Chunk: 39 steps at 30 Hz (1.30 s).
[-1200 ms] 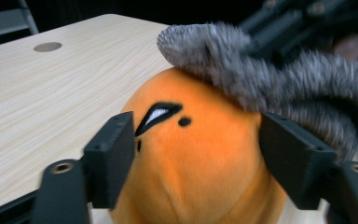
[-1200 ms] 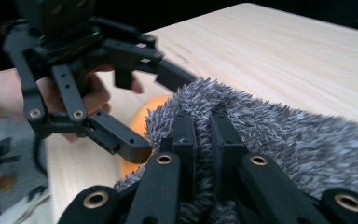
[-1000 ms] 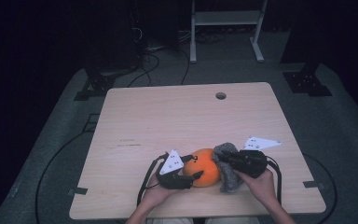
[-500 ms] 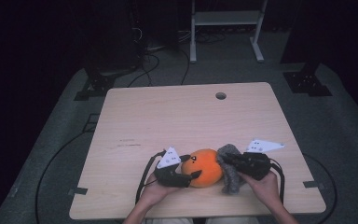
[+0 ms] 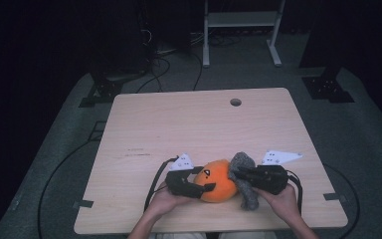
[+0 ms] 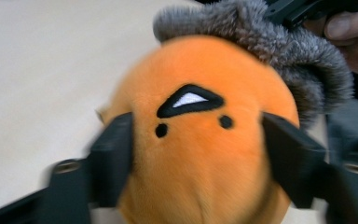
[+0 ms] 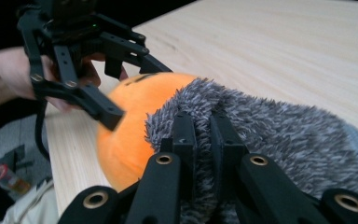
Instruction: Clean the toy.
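A round orange plush toy (image 5: 218, 180) with a small black face sits near the front edge of the pale wooden table (image 5: 194, 124). The left gripper (image 5: 203, 180) has just been closing, and its black jaws now squeeze the toy's sides. The right gripper (image 5: 238, 174) is pinched tight on a fuzzy grey sock (image 5: 244, 185) that wraps over the toy's far side.
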Each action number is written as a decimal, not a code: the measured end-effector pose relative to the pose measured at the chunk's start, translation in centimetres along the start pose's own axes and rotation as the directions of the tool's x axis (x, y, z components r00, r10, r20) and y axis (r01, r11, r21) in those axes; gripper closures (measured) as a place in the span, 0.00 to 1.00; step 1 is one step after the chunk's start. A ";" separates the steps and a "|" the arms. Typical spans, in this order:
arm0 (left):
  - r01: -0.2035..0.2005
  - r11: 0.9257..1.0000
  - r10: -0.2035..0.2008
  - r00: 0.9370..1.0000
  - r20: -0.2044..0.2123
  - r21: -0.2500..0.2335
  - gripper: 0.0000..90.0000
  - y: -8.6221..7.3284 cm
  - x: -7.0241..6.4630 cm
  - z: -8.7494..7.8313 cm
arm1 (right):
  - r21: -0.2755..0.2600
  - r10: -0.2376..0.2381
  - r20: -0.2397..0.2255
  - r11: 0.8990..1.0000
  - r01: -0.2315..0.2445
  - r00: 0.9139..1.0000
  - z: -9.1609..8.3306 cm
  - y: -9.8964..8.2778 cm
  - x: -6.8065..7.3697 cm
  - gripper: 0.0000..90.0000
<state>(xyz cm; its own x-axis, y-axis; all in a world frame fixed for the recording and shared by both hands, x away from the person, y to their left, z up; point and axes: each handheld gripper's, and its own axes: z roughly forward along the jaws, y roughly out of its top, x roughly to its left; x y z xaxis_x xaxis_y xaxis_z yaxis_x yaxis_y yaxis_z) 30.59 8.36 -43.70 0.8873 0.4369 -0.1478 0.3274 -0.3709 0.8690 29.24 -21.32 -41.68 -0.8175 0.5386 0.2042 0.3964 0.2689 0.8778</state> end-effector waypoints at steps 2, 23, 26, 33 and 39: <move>-0.113 0.992 0.110 0.992 -0.056 -0.048 0.42 0.5 -0.7 -0.5 | -0.018 -0.013 0.004 1.000 0.013 1.000 -0.1 0.2 0.2 0.91; -0.128 0.992 0.126 0.988 -0.090 -0.014 0.40 -1.3 0.3 -1.0 | 0.048 0.039 0.061 0.998 -0.042 0.997 0.9 -1.0 -1.5 0.91; -0.156 0.988 0.154 0.984 -0.087 -0.017 0.40 -1.4 -0.2 -0.7 | 0.022 0.016 0.068 1.000 -0.017 0.998 0.6 -0.4 -0.8 0.91; -0.158 0.987 0.156 0.985 -0.075 -0.031 0.37 -1.5 -0.1 -0.9 | 0.043 0.037 0.028 0.998 -0.039 0.999 1.3 -1.1 -1.1 0.90; -0.205 0.978 0.203 0.976 -0.075 -0.025 0.36 -1.4 -0.6 -0.5 | -0.024 0.043 0.037 0.999 -0.042 0.998 0.2 -0.6 -1.1 0.91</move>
<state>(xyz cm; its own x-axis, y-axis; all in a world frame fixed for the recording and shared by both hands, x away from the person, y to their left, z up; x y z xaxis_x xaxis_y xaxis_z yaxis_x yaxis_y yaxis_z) 29.41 9.05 -44.56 0.9082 0.4131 0.0678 0.1299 -0.4322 0.8924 29.98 -21.87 -42.50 -0.7837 0.5787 0.2259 0.4204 0.2263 0.8787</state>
